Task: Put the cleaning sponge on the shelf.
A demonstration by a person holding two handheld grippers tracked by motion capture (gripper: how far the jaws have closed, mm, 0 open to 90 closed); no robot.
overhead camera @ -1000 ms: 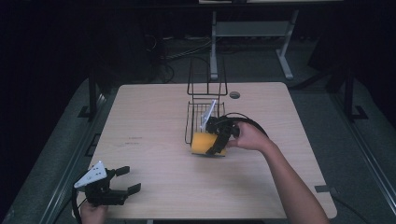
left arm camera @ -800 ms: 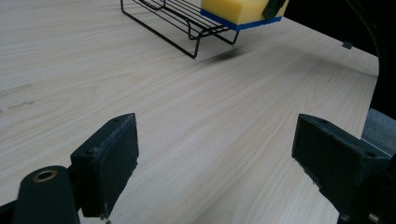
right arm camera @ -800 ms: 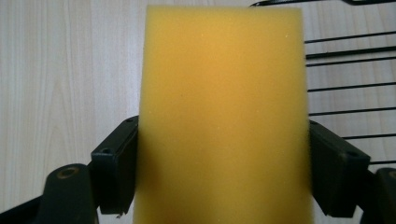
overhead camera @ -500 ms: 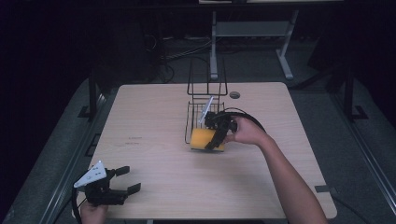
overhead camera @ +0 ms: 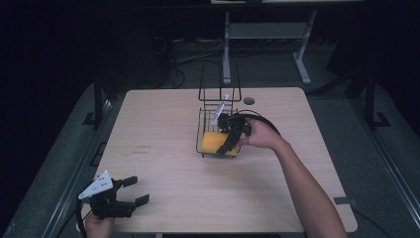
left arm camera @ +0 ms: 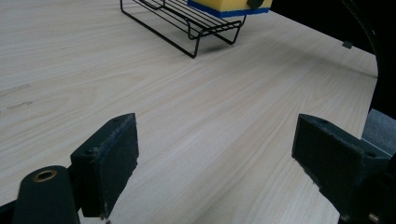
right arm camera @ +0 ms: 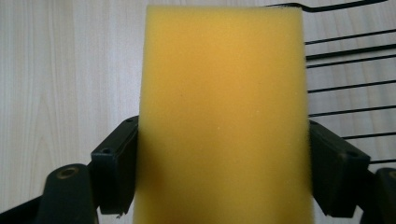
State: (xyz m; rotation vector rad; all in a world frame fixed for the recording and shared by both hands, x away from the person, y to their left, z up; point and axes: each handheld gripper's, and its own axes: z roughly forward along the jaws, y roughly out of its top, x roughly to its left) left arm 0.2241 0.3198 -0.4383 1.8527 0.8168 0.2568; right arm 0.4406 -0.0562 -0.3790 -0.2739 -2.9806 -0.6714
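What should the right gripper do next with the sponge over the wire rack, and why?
Probably open the right gripper and let go. Its jaws are pressed on both sides of the yellow sponge, and in the left gripper view the sponge already looks settled on the black wire rack. The left gripper is open near the table's front corner, so it has no part in this.

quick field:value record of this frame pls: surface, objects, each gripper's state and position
surface: light wooden table
rack: black wire rack, far centre of table, tall back frame, low tray in front
sponge: yellow sponge with blue underside, over the rack's tray; resting or just above, cannot tell
right gripper: right gripper, jaws against both sides of the sponge, at the rack
left gripper: left gripper, open, holding nothing, at the table's near left corner
cable: black cable loops behind the right hand
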